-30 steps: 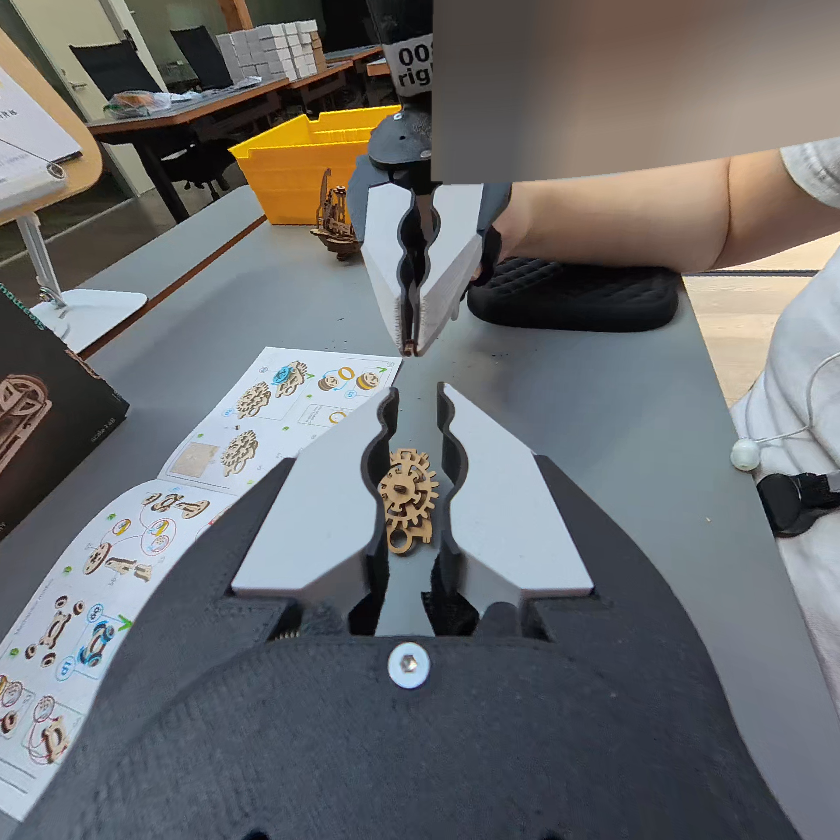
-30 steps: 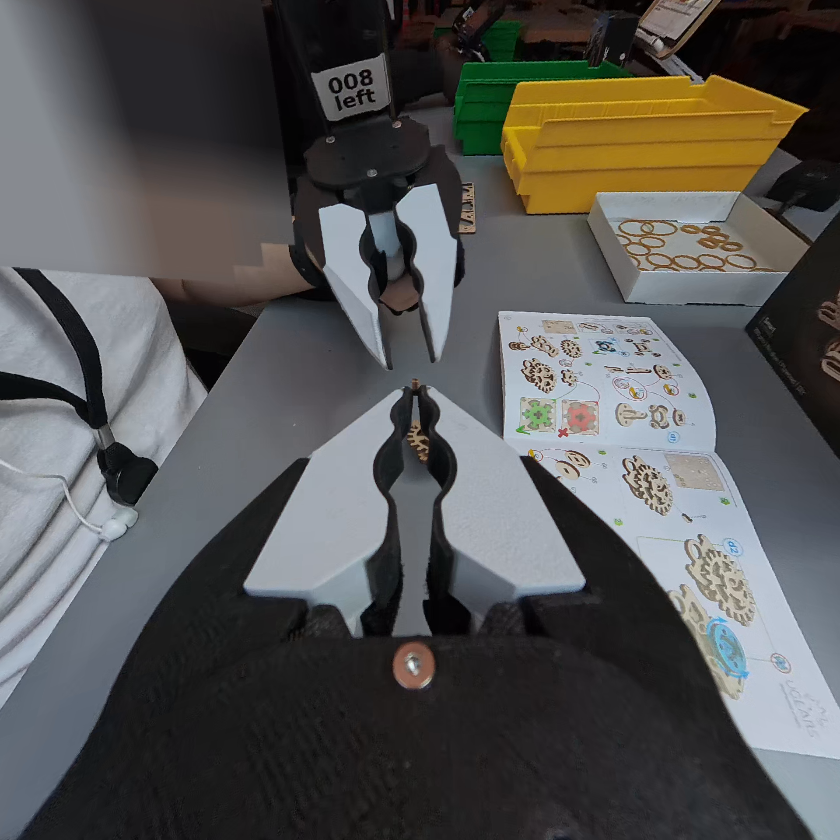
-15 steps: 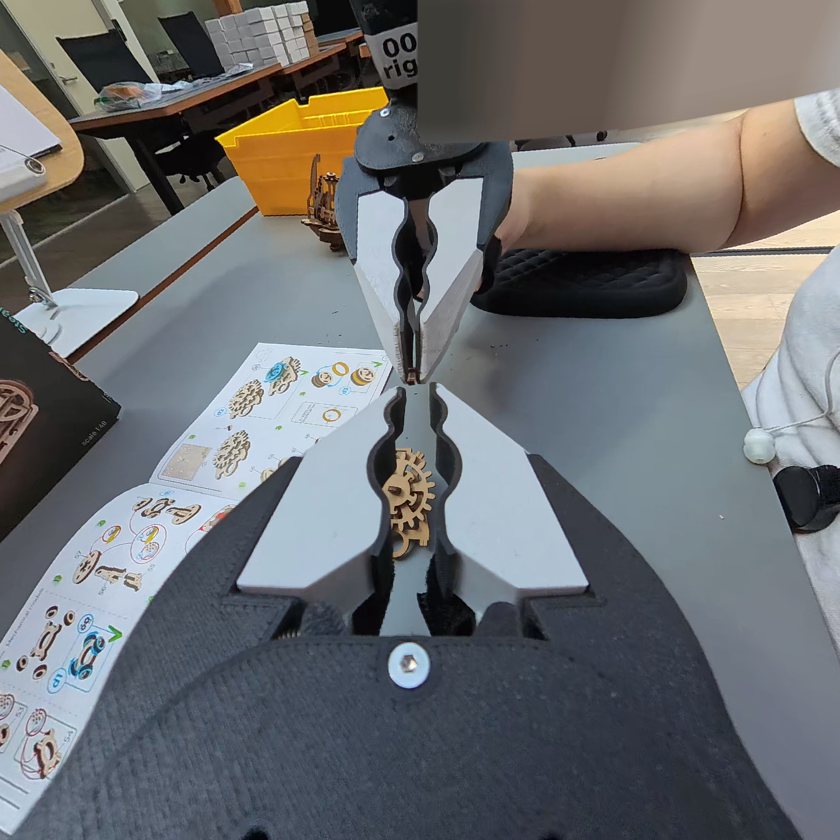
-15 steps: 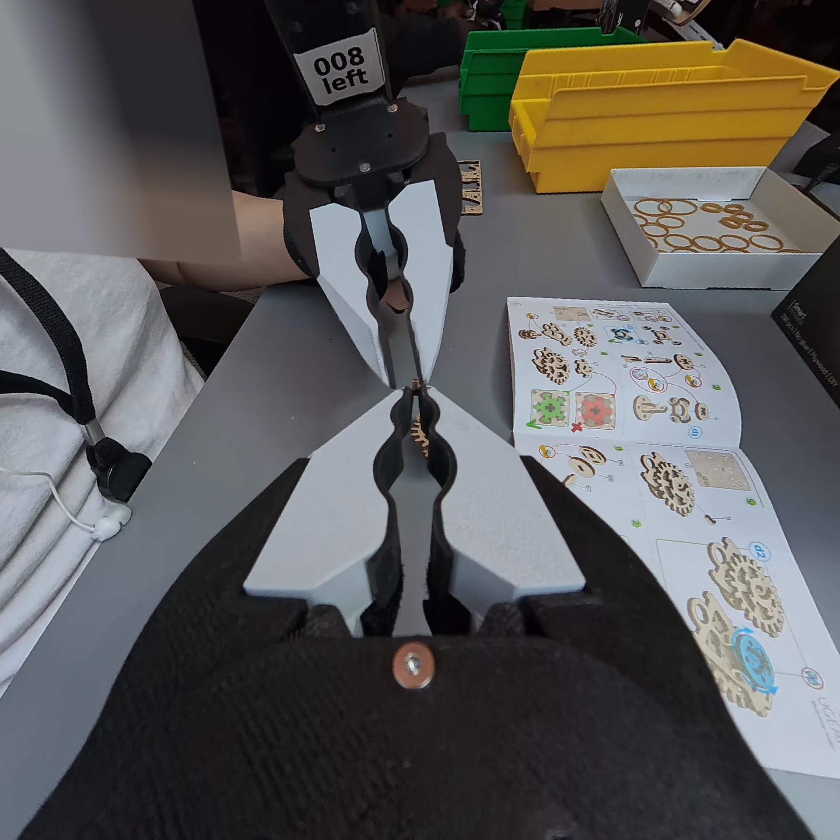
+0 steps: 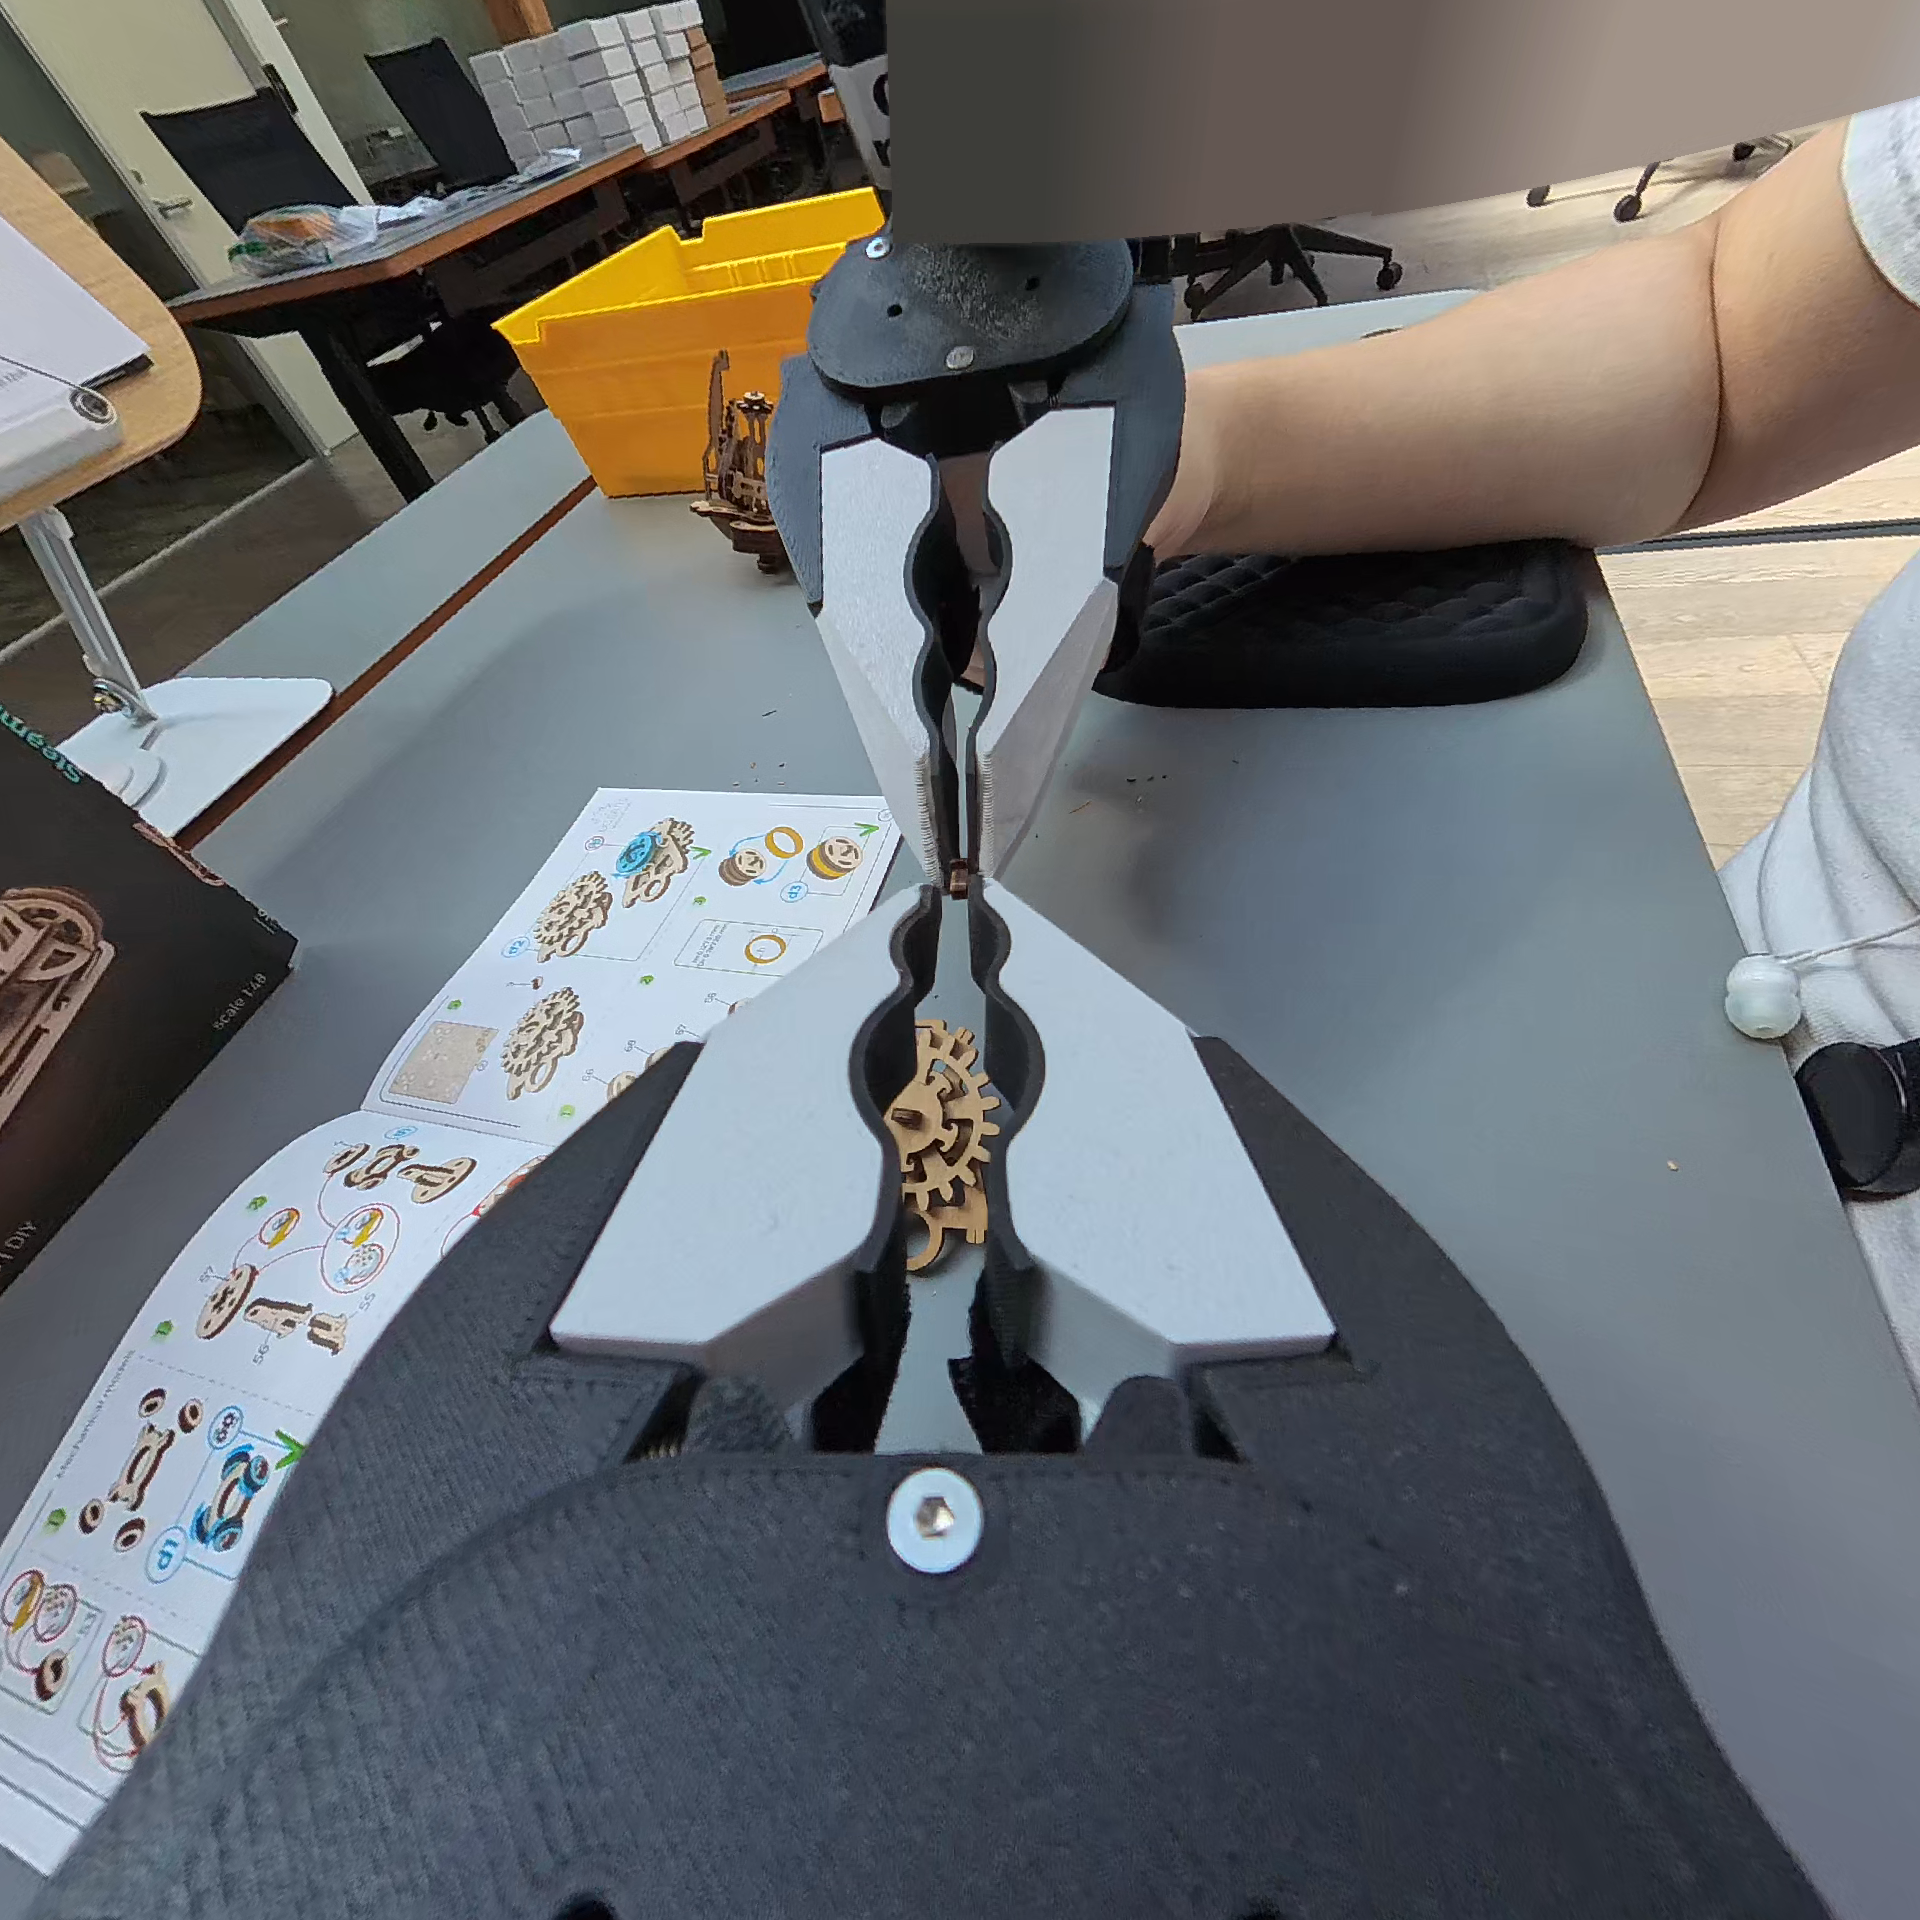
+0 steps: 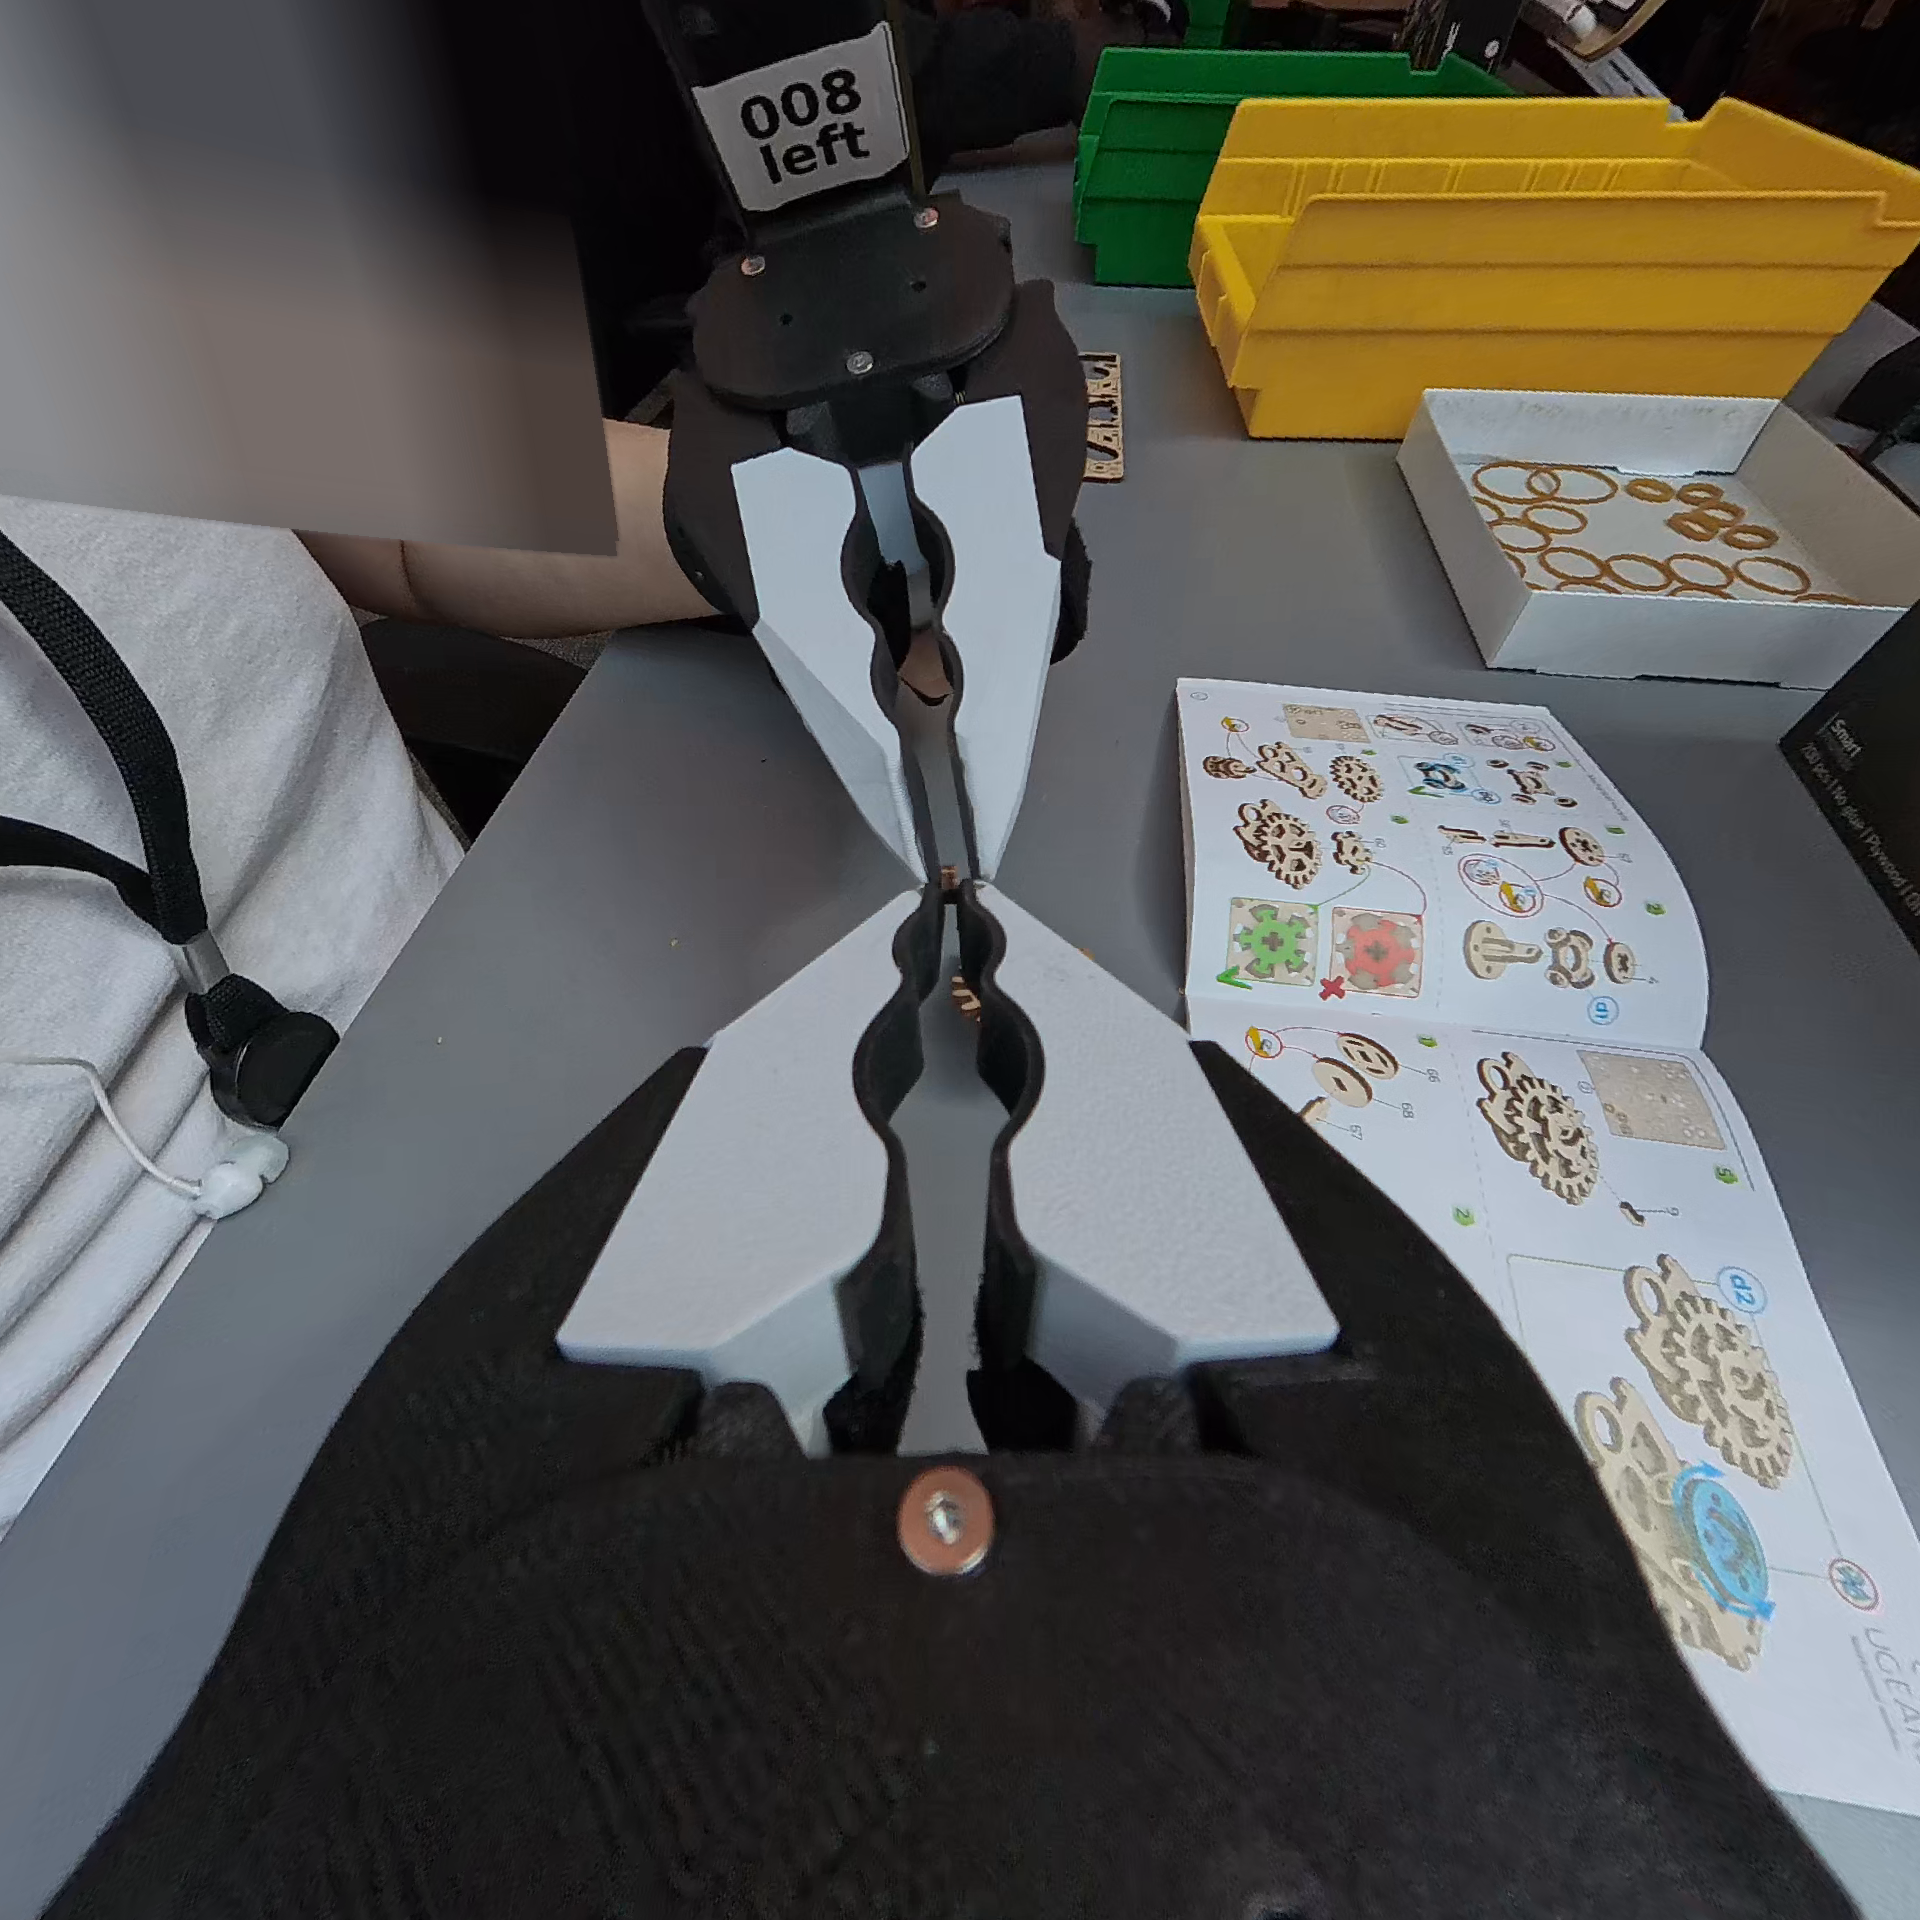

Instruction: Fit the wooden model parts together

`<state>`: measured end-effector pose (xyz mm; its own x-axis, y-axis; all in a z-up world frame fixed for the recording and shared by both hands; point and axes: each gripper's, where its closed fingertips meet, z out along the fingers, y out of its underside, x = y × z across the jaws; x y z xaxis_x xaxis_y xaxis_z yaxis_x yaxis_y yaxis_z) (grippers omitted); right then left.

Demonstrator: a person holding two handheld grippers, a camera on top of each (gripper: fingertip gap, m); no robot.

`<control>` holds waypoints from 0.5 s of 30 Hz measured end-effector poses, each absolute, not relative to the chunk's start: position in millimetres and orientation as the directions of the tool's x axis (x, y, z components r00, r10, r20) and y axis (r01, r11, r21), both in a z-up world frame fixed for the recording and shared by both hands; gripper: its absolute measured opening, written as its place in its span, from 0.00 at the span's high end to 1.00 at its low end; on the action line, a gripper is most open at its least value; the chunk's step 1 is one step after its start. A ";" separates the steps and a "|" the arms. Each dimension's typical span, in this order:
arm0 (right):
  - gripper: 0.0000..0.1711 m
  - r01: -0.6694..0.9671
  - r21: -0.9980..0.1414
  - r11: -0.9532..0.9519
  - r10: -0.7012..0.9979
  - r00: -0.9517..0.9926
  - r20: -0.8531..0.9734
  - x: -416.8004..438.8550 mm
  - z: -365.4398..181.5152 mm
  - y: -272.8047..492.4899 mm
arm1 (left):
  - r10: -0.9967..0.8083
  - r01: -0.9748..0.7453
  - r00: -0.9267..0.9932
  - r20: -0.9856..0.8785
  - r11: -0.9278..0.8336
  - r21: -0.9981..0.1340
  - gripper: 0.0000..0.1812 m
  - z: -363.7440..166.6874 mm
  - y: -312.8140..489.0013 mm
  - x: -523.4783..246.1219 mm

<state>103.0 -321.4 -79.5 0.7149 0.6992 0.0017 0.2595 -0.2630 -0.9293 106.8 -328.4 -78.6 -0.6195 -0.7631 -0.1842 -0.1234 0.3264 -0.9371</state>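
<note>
My right gripper [image 6: 950, 902] is shut on a small wooden pin [image 6: 948, 881] that sticks out of its tips. My left gripper [image 5: 953, 906] faces it tip to tip, and its jaws have closed to a narrow gap around the same pin [image 5: 958, 879]. A wooden gear part [image 5: 940, 1132] lies on the grey table [image 5: 1351, 935] just below the meeting tips. It shows through the gap between the left fingers, and a sliver of it [image 6: 966, 1003] shows between the right fingers. The right gripper also shows in the left wrist view [image 5: 956, 862], and the left gripper shows in the right wrist view [image 6: 945, 868].
An open instruction sheet [image 5: 582, 935] [image 6: 1455, 935] lies beside the grippers. A black box [image 5: 94, 987], yellow bins [image 6: 1558, 260], a green bin [image 6: 1164, 156] and a white tray [image 6: 1558, 644] of wooden rings stand nearby. A black wrist pad [image 5: 1351, 634], the person's arm [image 5: 1455, 395] and a small wooden model [image 5: 743, 468] are behind. Only a small space, under 4 cm, lies between the two pairs of fingers.
My left gripper has closed from open to a narrow gap. The two grippers have moved together until their tips meet at the pin. The gear has stayed on the table.
</note>
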 end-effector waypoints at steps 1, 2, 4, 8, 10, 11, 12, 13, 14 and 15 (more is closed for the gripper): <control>0.99 0.265 -0.927 -0.265 0.699 0.715 0.005 103.0 -80.5 -321.3 | -0.761 -0.125 -0.621 -0.187 0.332 -0.935 0.99 -79.7 -328.6 106.7; 0.99 0.270 -0.926 -0.265 0.698 0.716 0.009 103.1 -81.1 -321.1 | -0.758 -0.128 -0.625 -0.186 0.335 -0.934 0.99 -80.6 -329.0 106.2; 0.99 0.270 -0.926 -0.265 0.701 0.713 0.008 102.6 -81.6 -321.4 | -0.757 -0.131 -0.627 -0.184 0.336 -0.933 0.99 -80.8 -329.4 105.7; 0.97 0.257 -0.941 -0.219 0.705 0.708 0.029 104.4 -74.4 -322.1 | -0.759 -0.126 -0.626 -0.182 0.328 -0.936 1.00 -78.0 -328.8 105.3; 0.97 0.251 -0.949 -0.190 0.698 0.714 0.049 108.5 -68.8 -322.0 | -0.761 -0.127 -0.623 -0.182 0.328 -0.936 1.00 -77.9 -327.8 105.5; 0.98 0.247 -0.951 -0.185 0.700 0.713 0.049 109.0 -67.4 -322.4 | -0.763 -0.125 -0.620 -0.185 0.329 -0.936 1.00 -77.6 -327.5 105.8; 0.98 0.246 -0.952 -0.184 0.703 0.710 0.048 108.7 -67.2 -322.8 | -0.764 -0.125 -0.618 -0.186 0.329 -0.936 1.00 -77.5 -327.3 106.1; 0.98 0.249 -0.951 -0.182 0.706 0.706 0.049 108.0 -67.8 -322.9 | -0.764 -0.126 -0.618 -0.185 0.329 -0.936 1.00 -77.7 -327.5 106.2; 0.98 0.251 -0.951 -0.181 0.706 0.706 0.052 107.3 -68.4 -322.5 | -0.765 -0.128 -0.618 -0.185 0.329 -0.936 1.00 -78.1 -327.6 106.5; 0.98 0.254 -0.950 -0.180 0.707 0.705 0.054 106.6 -69.0 -322.2 | -0.765 -0.127 -0.616 -0.186 0.330 -0.935 1.00 -78.2 -327.6 106.6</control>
<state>106.6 -322.2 -69.0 0.7052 0.7069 0.0543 0.2537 -0.1800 -0.9504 106.6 -327.6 -78.2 -0.6163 -0.7651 -0.1865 -0.1272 0.3304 -0.9353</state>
